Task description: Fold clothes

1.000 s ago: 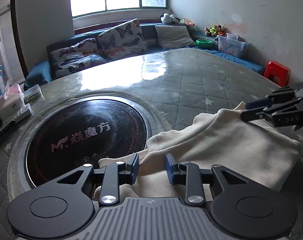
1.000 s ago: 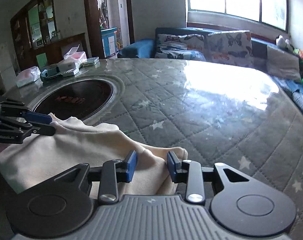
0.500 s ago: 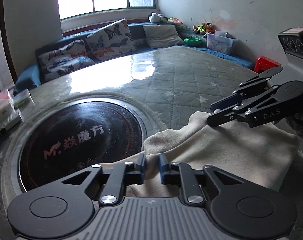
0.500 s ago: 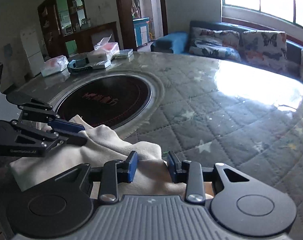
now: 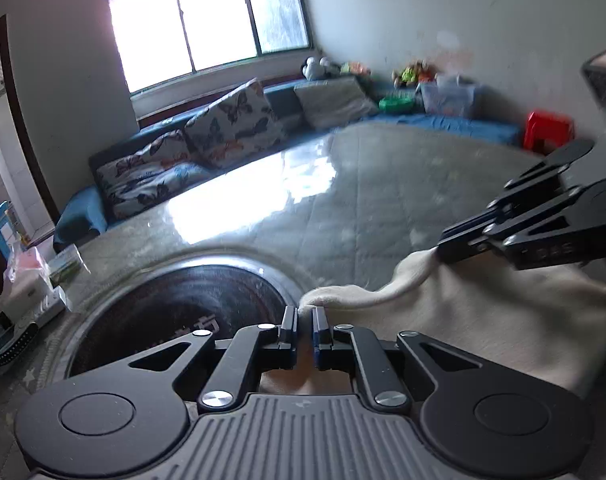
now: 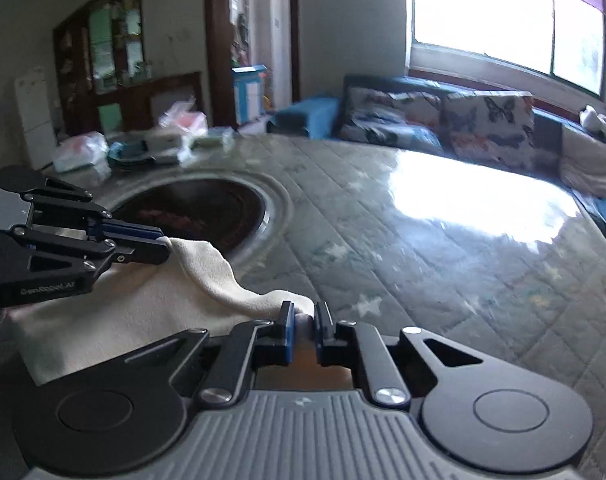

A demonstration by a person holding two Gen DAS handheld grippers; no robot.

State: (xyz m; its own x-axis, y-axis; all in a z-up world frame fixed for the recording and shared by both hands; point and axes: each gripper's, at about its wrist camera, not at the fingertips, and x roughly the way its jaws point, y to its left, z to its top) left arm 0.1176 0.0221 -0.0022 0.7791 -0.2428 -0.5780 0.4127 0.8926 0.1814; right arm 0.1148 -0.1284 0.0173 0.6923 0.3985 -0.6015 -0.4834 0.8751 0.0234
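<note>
Over the quilted table (image 5: 383, 184), both grippers' jaws have just closed, each pinching the cream garment's (image 5: 483, 312) edge.

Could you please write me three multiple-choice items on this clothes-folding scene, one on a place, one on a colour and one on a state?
1. Where does the cream garment lie?
A. On the sofa
B. On the quilted table, beside the dark round inset
C. On the floor

2. What colour is the stool by the wall?
A. Red
B. Yellow
C. White

3. How do the two grippers stand?
A. Both wide open above the cloth
B. Only the left one shut on the cloth
C. Both shut on the garment's edge

Key: 1 B, the cloth rests on the quilted table next to the dark round inset. 2 A, the stool is red. 3 C, the left gripper and the right gripper each pinch a fold between their fingers.
</note>
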